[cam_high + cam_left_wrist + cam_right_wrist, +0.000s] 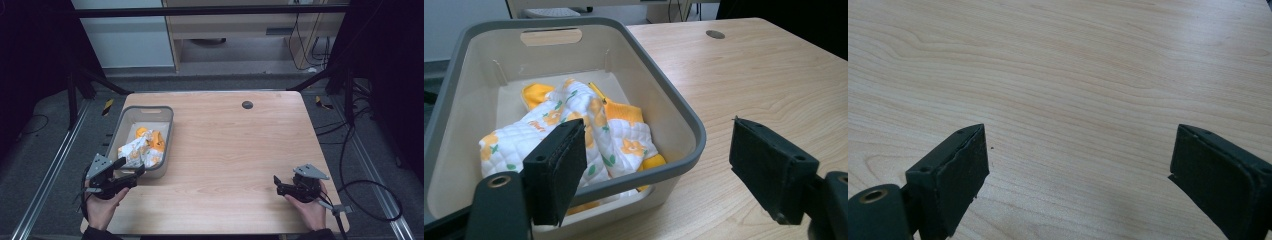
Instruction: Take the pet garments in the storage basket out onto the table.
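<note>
A grey bin point(118, 129) stands at the table's left side and holds crumpled white quilted cloth with orange flowers point(144, 147). My left gripper point(131, 167) sits open at the bin's near corner, its jaws wide apart and bare. In the left gripper view the cloth point(574, 125) lies in the bin point(674, 107), and my left gripper point(659, 165) frames the bin's near rim. My right gripper point(276, 184) rests open near the front right of the table, held by a hand. In the right gripper view my right gripper point(1078, 170) has bare wood between its jaws.
The wooden table point(230, 145) has a round dark cable hole point(247, 104) near its far edge. Cables point(370, 195) trail on the floor at the right. Metal frame rails point(50, 165) run along both sides of the table.
</note>
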Available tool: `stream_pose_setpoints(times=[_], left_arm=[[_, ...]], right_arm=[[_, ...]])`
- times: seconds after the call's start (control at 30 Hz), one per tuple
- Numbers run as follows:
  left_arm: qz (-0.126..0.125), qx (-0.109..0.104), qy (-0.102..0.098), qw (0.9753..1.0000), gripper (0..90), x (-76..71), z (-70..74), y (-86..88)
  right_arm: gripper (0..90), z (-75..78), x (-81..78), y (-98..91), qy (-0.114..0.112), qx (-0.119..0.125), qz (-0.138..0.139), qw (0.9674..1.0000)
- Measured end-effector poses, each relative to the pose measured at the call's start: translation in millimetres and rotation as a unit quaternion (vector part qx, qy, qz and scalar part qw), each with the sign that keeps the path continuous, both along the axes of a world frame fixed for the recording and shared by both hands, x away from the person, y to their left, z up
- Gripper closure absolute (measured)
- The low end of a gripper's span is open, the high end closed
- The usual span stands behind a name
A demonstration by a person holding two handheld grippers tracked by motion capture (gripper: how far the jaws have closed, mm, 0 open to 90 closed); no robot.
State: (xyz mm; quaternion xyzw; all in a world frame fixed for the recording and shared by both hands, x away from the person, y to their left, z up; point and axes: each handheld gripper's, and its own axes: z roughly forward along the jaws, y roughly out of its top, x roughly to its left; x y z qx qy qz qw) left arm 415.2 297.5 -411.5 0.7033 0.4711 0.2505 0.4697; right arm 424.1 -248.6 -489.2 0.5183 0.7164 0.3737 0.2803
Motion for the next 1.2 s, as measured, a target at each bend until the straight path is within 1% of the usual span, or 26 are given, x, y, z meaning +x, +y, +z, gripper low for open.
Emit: stream_pose_setpoints(times=[0.17, 0.3, 0.43, 0.47, 0.5, 0.67, 0.73, 0.77, 0.8, 0.97, 1.03, 1.07, 1.1, 1.2], left_arm=[[-0.005, 0.002, -0.001, 1.0000, 21.8, 6.2, 5.6, -2.1], [-0.002, 0.003, -0.006, 1.0000, 21.6, 11.1, 10.9, -2.0], [0.003, 0.000, -0.007, 1.0000, 21.5, 17.2, 15.5, 0.1], [0.002, 0.002, -0.003, 1.0000, 21.2, 20.3, 16.6, 0.1], [0.002, 0.002, -0.003, 1.0000, 21.0, 20.3, 16.6, 0.1], [0.003, 0.003, 0.005, 1.0000, 20.7, 29.4, 21.2, 1.5], [0.002, 0.011, 0.013, 0.9999, 20.3, 34.0, 24.5, 2.1], [0.002, 0.011, 0.013, 0.9999, 20.3, 34.0, 24.5, 2.1], [0.002, 0.018, 0.017, 0.9997, 20.2, 37.6, 26.8, 2.7], [0.001, 0.023, 0.024, 0.9994, 20.1, 43.9, 29.5, 5.1], [0.004, 0.032, 0.029, 0.9991, 20.2, 47.4, 30.2, 6.2], [0.003, 0.037, 0.036, 0.9986, 20.1, 50.8, 30.6, 7.4], [0.003, 0.037, 0.036, 0.9986, 20.0, 50.8, 30.6, 7.4], [0.002, 0.047, 0.048, 0.9977, 20.0, 56.9, 30.4, 8.5]], right_arm=[[8.4, -0.3, 0.0, -0.1, -0.002, -0.004, 0.000, 1.0000], [8.5, -0.1, 0.1, -0.3, -0.003, -0.005, 0.001, 1.0000], [8.6, 0.4, -0.5, -0.1, -0.003, 0.000, 0.000, 1.0000], [8.6, -0.3, -0.1, -0.2, -0.003, -0.005, 0.001, 1.0000], [8.6, -0.3, -0.1, -0.2, -0.003, -0.005, 0.001, 1.0000], [8.6, -0.5, -0.4, -0.2, -0.002, -0.005, 0.001, 1.0000], [8.6, -0.4, -0.3, -0.5, -0.002, -0.004, 0.001, 1.0000], [8.6, -0.4, -0.3, -0.5, -0.002, -0.004, 0.001, 1.0000], [8.6, -0.3, -0.4, -0.5, -0.003, -0.004, 0.001, 1.0000], [8.6, -0.1, -0.4, -0.7, -0.003, -0.003, 0.002, 1.0000], [8.6, -0.1, -0.4, -0.7, -0.003, -0.003, 0.002, 1.0000], [8.6, 0.0, -0.5, -0.6, -0.004, -0.001, 0.002, 1.0000], [8.6, 0.0, -0.5, -0.6, -0.004, -0.001, 0.002, 1.0000], [8.6, 0.3, -0.5, -0.8, -0.004, -0.001, 0.001, 1.0000]])
